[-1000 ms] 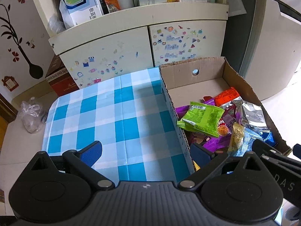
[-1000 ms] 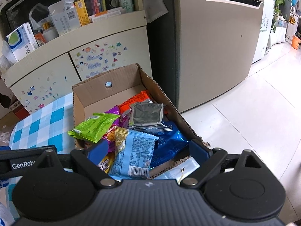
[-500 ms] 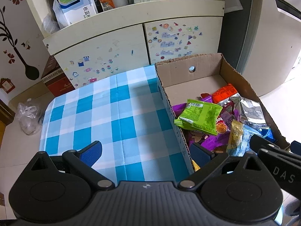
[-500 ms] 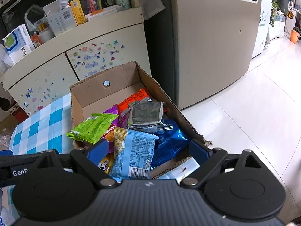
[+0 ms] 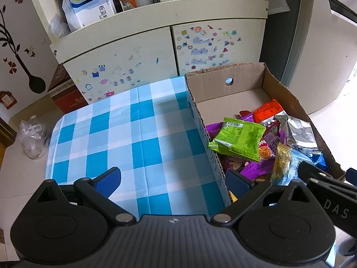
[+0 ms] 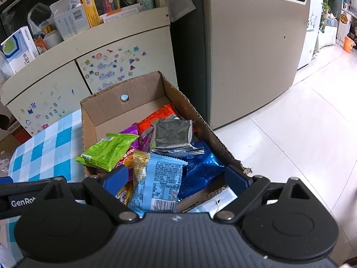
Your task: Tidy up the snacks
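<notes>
Checked tablecloth [image 5: 125,134] bare, cardboard box [image 5: 225,89] at its edge, snacks [image 6: 156,156] heaped inside

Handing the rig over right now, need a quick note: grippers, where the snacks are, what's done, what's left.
Left gripper: open, empty, above the checked cloth beside the box.
Right gripper: open, empty, over the near end of the cardboard box; a light blue packet lies below, between its fingers, not gripped.
Snacks: all piled in the box's near half: green packet on top at left, silver packet, orange packet, dark blue packet, purple ones underneath.
Done: nothing is sorted onto the cloth.
Left: all of the sorting.
</notes>
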Available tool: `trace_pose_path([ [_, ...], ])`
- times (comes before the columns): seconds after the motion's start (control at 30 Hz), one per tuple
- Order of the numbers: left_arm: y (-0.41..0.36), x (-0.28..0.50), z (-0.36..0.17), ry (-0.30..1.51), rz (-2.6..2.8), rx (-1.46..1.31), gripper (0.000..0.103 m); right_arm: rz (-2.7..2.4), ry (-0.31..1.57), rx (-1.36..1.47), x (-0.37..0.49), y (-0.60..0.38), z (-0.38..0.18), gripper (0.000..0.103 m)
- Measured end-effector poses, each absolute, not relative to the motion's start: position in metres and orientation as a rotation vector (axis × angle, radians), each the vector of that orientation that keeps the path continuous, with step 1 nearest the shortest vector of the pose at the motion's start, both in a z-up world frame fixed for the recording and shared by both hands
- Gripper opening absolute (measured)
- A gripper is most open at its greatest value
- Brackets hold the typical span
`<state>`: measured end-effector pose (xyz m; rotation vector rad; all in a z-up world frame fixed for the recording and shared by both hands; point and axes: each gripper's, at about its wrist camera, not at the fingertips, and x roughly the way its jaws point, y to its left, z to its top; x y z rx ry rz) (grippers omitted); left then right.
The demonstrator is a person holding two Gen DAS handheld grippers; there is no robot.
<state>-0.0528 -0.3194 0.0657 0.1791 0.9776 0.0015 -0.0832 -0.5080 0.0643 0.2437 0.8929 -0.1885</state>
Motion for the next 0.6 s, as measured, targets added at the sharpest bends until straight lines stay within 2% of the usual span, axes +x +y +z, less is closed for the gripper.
trace_pose_path([
  [0.6,-0.3262,-0.0524,0.0569,0.985,0.029,0.220,0.102,-0.228,0.892,0.162,-0.0803,-0.5016,0.0629,0.094],
])
